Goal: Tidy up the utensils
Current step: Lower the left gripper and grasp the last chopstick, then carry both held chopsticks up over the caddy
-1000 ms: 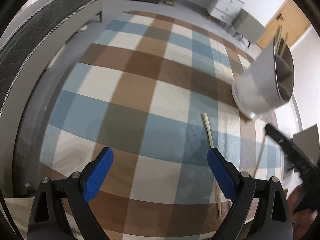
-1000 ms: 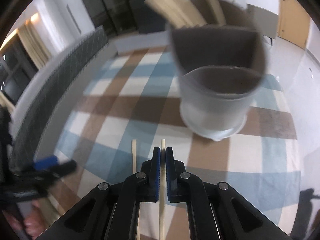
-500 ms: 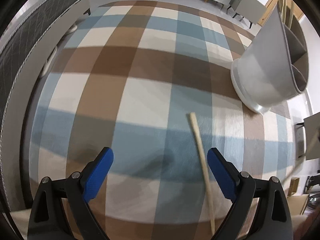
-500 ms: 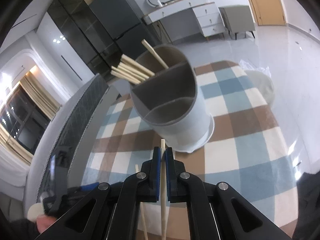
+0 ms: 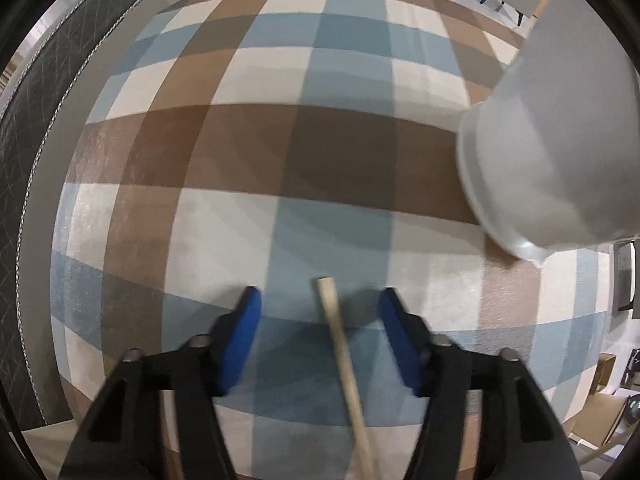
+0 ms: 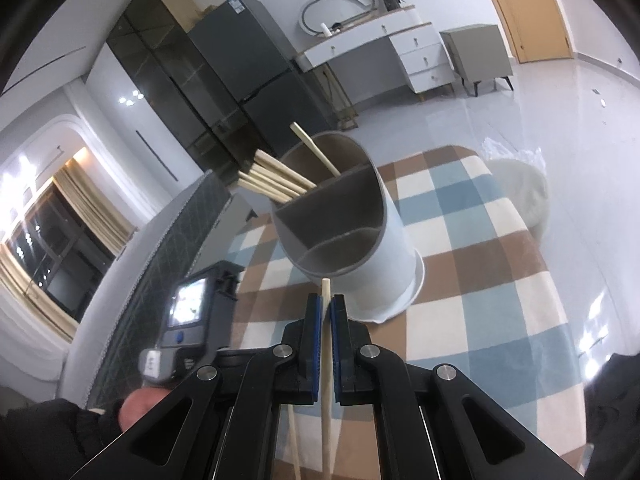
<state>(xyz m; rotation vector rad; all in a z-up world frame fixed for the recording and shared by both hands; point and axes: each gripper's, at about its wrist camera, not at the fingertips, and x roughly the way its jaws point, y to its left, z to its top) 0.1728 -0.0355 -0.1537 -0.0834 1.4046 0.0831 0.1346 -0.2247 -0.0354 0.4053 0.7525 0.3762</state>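
A wooden chopstick [image 5: 339, 344] lies on the checked tablecloth [image 5: 328, 160], and my left gripper [image 5: 319, 296] points straight down over it. Its jaws are closing with the chopstick between them, and the blue pads [image 5: 248, 320] stand clear of it on both sides. The grey, divided utensil holder [image 5: 552, 152] stands at the right. My right gripper [image 6: 327, 306] is shut on a second chopstick [image 6: 326, 286], whose tip points at the holder [image 6: 360, 240]. Several chopsticks [image 6: 276, 182] lean in its far compartment. The other chopstick [image 6: 293, 432] shows below my right gripper.
The left gripper's body [image 6: 192, 312] and the hand holding it [image 6: 134, 404] are at the lower left of the right wrist view. A dark quilted bench [image 5: 24, 160] runs along the table's left side. A white bag [image 6: 520, 188] sits on the floor beyond the table.
My left gripper moved over the lying chopstick, which now sits between its jaws, and the jaws narrowed. My right gripper rose and tilted up with its chopstick, toward the holder's rim.
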